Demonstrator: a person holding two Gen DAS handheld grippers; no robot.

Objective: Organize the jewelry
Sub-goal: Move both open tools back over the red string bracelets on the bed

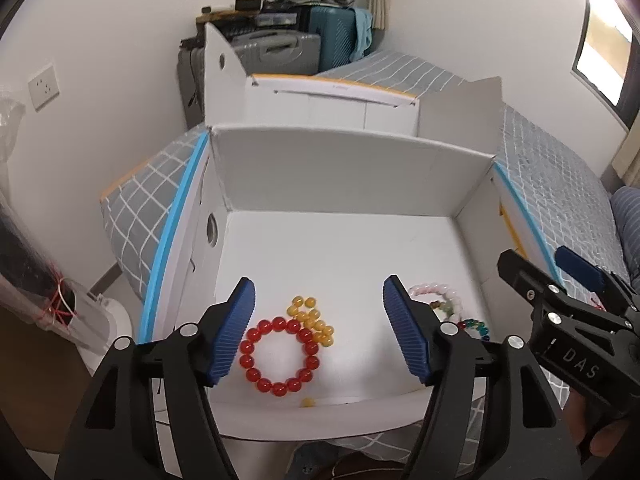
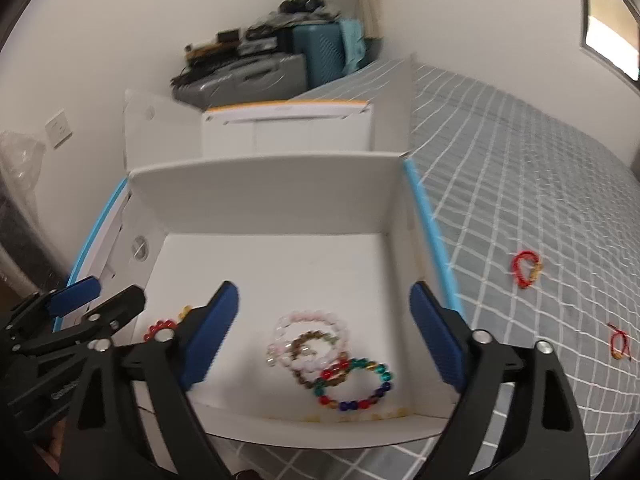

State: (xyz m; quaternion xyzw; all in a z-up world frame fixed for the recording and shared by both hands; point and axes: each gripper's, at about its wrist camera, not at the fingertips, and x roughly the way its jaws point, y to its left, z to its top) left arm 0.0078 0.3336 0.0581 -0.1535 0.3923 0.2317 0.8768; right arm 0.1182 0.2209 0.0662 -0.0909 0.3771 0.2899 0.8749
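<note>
An open white box (image 1: pixel 340 172) sits on the bed. In the left wrist view a red bead bracelet (image 1: pixel 280 356) and a yellow bead bracelet (image 1: pixel 312 320) lie on its floor, between the fingers of my open, empty left gripper (image 1: pixel 320 336). In the right wrist view a pink-white bracelet (image 2: pixel 308 332), a brown one (image 2: pixel 308 356) and a multicoloured one (image 2: pixel 356 384) lie piled under my open, empty right gripper (image 2: pixel 324 340). Two red string bracelets (image 2: pixel 526 268) (image 2: pixel 618 344) lie on the bedspread to the right.
A second white box (image 1: pixel 332 100) stands behind the first. Suitcases (image 1: pixel 280 48) are stacked in the far corner. The grey checked bedspread (image 2: pixel 540 200) stretches to the right. A loose yellow bead (image 1: pixel 308 402) lies by the box's front wall.
</note>
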